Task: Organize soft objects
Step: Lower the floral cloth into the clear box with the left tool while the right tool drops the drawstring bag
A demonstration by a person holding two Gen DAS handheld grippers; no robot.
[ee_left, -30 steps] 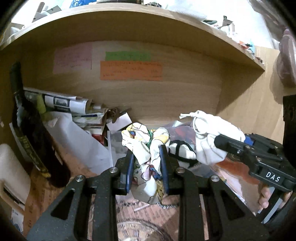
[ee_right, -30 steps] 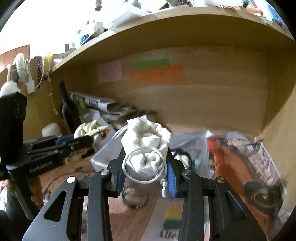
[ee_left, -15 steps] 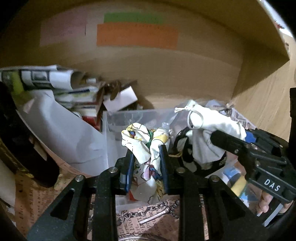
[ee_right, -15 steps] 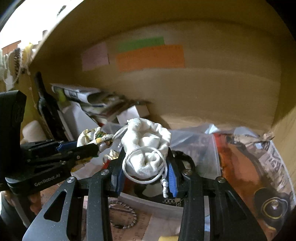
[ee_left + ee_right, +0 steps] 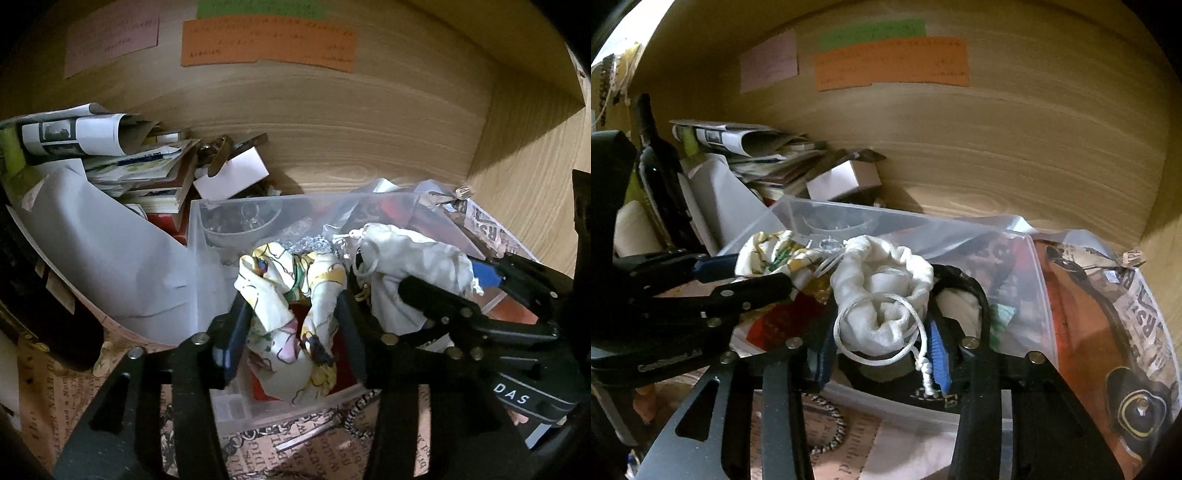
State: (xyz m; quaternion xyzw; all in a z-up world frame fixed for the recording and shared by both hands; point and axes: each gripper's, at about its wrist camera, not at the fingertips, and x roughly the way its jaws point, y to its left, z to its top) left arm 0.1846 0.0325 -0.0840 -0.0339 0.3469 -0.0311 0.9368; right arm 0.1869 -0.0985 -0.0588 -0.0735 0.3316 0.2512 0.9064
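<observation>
My left gripper (image 5: 291, 314) is shut on a crumpled patterned cloth (image 5: 295, 295), white with yellow, green and pink marks, held over a clear plastic bin (image 5: 199, 236). My right gripper (image 5: 882, 325) is shut on a white drawstring pouch (image 5: 882, 291) with a looped cord, also over the bin (image 5: 1038, 295). The pouch (image 5: 410, 266) and right gripper (image 5: 454, 295) show at the right of the left wrist view. The patterned cloth (image 5: 772, 254) and left gripper (image 5: 768, 277) show at the left of the right wrist view. The two grippers are side by side.
The bin sits in a wooden shelf nook with coloured paper notes (image 5: 269, 44) on the back wall. Stacked papers and books (image 5: 140, 173) and a dark bottle (image 5: 661, 177) stand at the left. A printed bag (image 5: 1115, 325) lies at the right. A beaded bracelet (image 5: 831, 428) lies in front.
Both grippers have moved forward and down into the nook, carrying the cloth and the pouch from in front of the bin to over its inside.
</observation>
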